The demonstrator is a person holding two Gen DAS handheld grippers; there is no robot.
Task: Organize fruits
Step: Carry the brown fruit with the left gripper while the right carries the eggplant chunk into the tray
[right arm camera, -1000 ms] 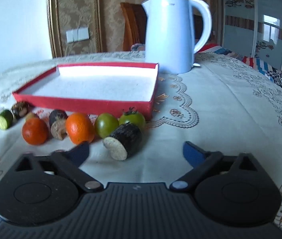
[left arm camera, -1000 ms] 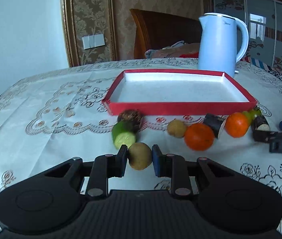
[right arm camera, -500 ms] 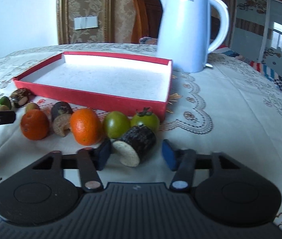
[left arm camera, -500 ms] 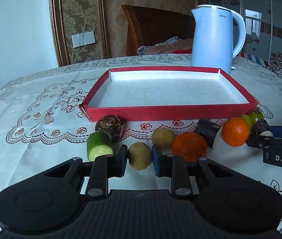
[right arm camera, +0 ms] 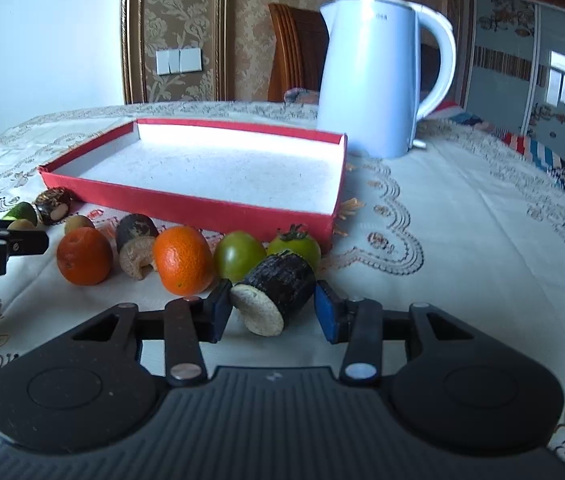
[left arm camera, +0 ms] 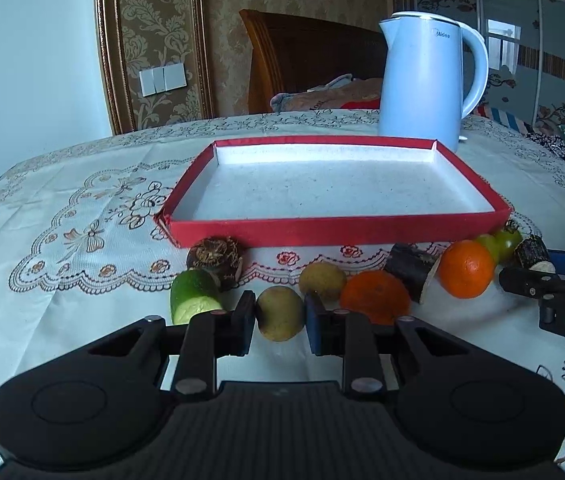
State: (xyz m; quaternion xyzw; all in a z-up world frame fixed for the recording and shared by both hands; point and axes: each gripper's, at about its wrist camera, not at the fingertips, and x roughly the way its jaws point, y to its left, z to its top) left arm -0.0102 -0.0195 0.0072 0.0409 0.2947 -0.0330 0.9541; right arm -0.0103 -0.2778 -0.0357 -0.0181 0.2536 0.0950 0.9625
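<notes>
Two views share one row of produce in front of the red tray (left arm camera: 334, 226), which lies empty on the counter (left arm camera: 62, 280). Only the left wrist view shows the left hand-held gripper (left arm camera: 280, 316) clenched on a brown kiwi (left arm camera: 280, 312), its pads pressed against both sides, with a cucumber piece (left arm camera: 194, 298) and a hairy taro (left arm camera: 215, 257) just to its left. Only the right wrist view shows the right hand-held gripper (right arm camera: 272, 308) around a dark root chunk (right arm camera: 278, 290). Its jaws have just been closing; the left pad touches the pale cut end, but whether the right pad presses I cannot tell (a thin gap seems to remain). Behind the chunk sit two green tomatoes (right arm camera: 240, 254) and an orange (right arm camera: 182, 258). Both grippers point gently downward, low over the cloth, each visible at the edge of the other's view. A lace tablecloth covers the counter; a pale kettle (right arm camera: 374, 80) stands behind the tray, with patterned wallpaper and a wooden chair (left arm camera: 310, 56) beyond.
</notes>
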